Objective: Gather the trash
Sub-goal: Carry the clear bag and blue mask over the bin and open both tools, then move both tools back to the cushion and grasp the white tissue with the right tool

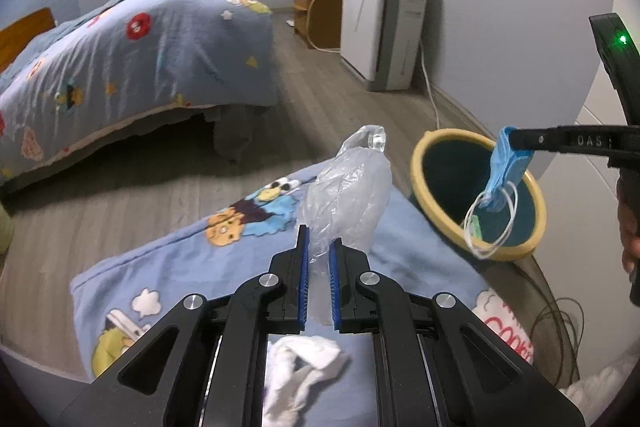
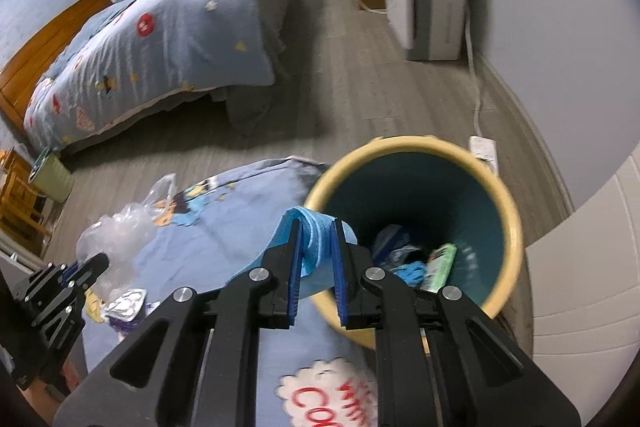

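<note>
Overhead, blue mask [image 1: 505,163] clamped in right gripper [image 2: 316,231] above bin [image 1: 434,143]; left gripper [image 1: 319,239] pinching plastic bag [image 1: 348,195].

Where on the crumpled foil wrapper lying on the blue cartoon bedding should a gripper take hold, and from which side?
Take the foil wrapper by its raised, crinkled edge, coming down from above with the fingers across its short width. It lies flat on the soft bedding, so a side approach would likely just push it. The left gripper is nearest but holds the plastic bag.
</note>
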`<action>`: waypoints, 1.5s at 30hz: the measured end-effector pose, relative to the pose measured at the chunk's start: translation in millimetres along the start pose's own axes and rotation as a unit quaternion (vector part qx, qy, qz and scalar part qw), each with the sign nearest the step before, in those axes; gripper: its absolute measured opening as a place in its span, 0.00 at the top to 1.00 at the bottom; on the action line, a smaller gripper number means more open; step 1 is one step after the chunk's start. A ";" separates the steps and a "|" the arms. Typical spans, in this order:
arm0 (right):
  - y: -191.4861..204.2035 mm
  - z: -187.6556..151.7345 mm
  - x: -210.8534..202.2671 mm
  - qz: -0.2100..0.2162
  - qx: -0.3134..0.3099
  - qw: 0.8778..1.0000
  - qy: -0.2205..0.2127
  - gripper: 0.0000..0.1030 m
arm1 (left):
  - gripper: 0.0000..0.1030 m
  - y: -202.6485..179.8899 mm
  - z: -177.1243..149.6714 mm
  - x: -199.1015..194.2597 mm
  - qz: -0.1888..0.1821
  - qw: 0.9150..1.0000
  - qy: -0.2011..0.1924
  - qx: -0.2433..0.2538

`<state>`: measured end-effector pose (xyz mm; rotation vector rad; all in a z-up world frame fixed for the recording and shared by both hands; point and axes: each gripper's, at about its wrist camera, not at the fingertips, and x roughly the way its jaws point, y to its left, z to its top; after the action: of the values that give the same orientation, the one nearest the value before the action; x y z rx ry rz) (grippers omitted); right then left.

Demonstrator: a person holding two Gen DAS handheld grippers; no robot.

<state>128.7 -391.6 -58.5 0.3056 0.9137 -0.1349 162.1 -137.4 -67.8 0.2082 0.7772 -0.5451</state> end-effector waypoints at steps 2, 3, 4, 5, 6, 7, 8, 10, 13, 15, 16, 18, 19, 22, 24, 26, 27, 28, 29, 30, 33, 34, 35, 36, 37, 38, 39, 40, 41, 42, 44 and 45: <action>-16.5 2.3 -2.2 -0.012 0.006 1.000 -0.006 0.87 | 0.90 -8.0 1.1 0.7 -0.008 1.000 -0.001 0.005; -24.8 3.9 -3.4 -0.018 0.010 1.000 -0.009 0.87 | 0.90 -16.8 2.3 1.1 -0.014 1.000 -0.003 0.012; -33.5 6.7 -5.1 -0.025 0.015 0.999 -0.014 0.87 | 0.90 -22.7 3.0 1.4 -0.018 1.000 -0.004 0.017; -41.2 8.7 -7.1 -0.030 0.020 0.999 -0.018 0.87 | 0.90 -28.7 3.4 1.6 -0.023 1.000 -0.005 0.020; -49.1 10.8 -8.6 -0.035 0.025 0.999 -0.021 0.87 | 0.90 -36.6 3.8 2.2 -0.031 0.999 -0.006 0.024; -56.9 12.2 -9.4 -0.041 0.030 0.998 -0.024 0.87 | 0.90 -45.5 4.3 3.1 -0.039 0.999 -0.005 0.030; -64.9 13.6 -9.2 -0.045 0.036 0.998 -0.026 0.87 | 0.90 -52.4 4.3 3.7 -0.044 0.998 -0.005 0.034; -81.1 12.8 -4.8 -0.052 0.053 0.997 -0.022 0.87 | 0.90 -71.2 4.5 6.6 -0.057 0.997 -0.003 0.049; -99.9 7.0 6.8 -0.058 0.082 0.995 -0.011 0.87 | 0.90 -97.2 10.7 16.6 -0.069 0.995 0.004 0.069; -105.4 3.0 14.9 -0.066 0.084 0.994 -0.007 0.87 | 0.90 -109.2 16.8 26.1 -0.082 0.994 0.013 0.065; -106.9 1.9 19.4 -0.070 0.079 0.994 -0.003 0.87 | 0.90 -114.5 19.9 31.5 -0.084 0.994 0.017 0.064; -106.9 -4.5 27.7 -0.082 0.067 0.994 0.004 0.87 | 0.90 -125.7 24.9 46.5 -0.084 0.994 0.026 0.065; -107.8 -5.2 31.7 -0.082 0.065 0.994 0.008 0.87 | 0.90 -128.1 24.6 51.7 -0.084 0.994 0.031 0.063; -111.3 -7.7 42.1 -0.081 0.072 0.994 0.018 0.87 | 0.90 -139.9 22.8 75.5 -0.081 0.993 0.051 0.071; -112.2 -7.8 46.9 -0.084 0.072 0.994 0.019 0.84 | 0.90 -146.2 21.5 87.4 -0.079 0.992 0.057 0.081; -113.3 -4.0 48.9 -0.082 0.074 0.994 0.016 0.74 | 0.88 -151.2 22.2 94.5 -0.076 0.992 0.057 0.083; -113.9 -2.5 48.1 -0.081 0.078 0.994 0.014 0.70 | 0.86 -153.4 23.2 96.9 -0.073 0.992 0.055 0.084; -114.0 -1.8 47.5 -0.078 0.081 0.994 0.012 0.63 | 0.82 -155.3 23.9 97.5 -0.076 0.992 0.053 0.082; -114.1 -1.0 46.8 -0.075 0.083 0.994 0.009 0.57 | 0.76 -156.0 24.2 98.3 -0.078 0.992 0.052 0.081; -114.0 -0.3 44.7 -0.073 0.085 0.994 0.007 0.56 | 0.71 -156.6 24.2 98.5 -0.079 0.992 0.051 0.081; -115.2 -0.3 44.1 -0.074 0.085 0.994 0.004 0.44 | 0.41 -153.6 21.8 92.8 -0.077 0.993 0.042 0.079; -116.2 -0.4 43.5 -0.075 0.086 0.993 0.003 0.31 | 0.33 -153.9 21.8 92.2 -0.074 0.994 0.037 0.077; -117.9 -1.2 41.7 -0.079 0.089 0.993 -0.001 0.20 | 0.13 -152.6 21.7 89.9 -0.070 0.994 0.031 0.073; -120.2 -0.7 38.5 -0.085 0.094 0.992 -0.006 0.17 | 0.08 -148.4 22.2 86.0 -0.060 0.996 0.022 0.068; -121.1 0.4 34.8 -0.085 0.099 0.991 -0.013 0.13 | 0.07 -144.7 22.1 81.0 -0.052 0.997 0.014 0.064; -120.7 2.6 30.8 -0.080 0.104 0.991 -0.020 0.10 | 0.07 -141.4 22.3 76.7 -0.050 0.997 0.010 0.061; -119.8 3.7 28.5 -0.075 0.108 0.991 -0.022 0.09 | 0.07 -134.9 20.9 70.0 -0.047 0.997 0.009 0.056; -116.4 5.4 26.4 -0.070 0.109 0.991 -0.024 0.07 | 0.07 -130.6 19.5 65.8 -0.044 0.998 0.008 0.053; -112.2 6.6 24.6 -0.066 0.106 0.992 -0.028 0.05 | 0.07 -122.8 17.3 57.9 -0.036 0.998 0.005 0.048; -107.5 7.5 23.0 -0.064 0.100 0.992 -0.032 0.05 | 0.07 -115.5 15.7 51.1 -0.030 0.999 0.004 0.043; -95.2 8.6 20.6 -0.062 0.085 0.994 -0.041 0.05 | 0.06 -102.1 11.0 38.4 -0.018 0.999 0.000 0.035; -89.3 8.8 19.4 -0.059 0.079 0.994 -0.045 0.05 | 0.06 -90.9 7.4 27.0 -0.009 1.000 -0.003 0.030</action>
<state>125.4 -478.8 -87.0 0.3886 0.8340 -0.3282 133.5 -227.2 -80.1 0.2552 0.7588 -0.5866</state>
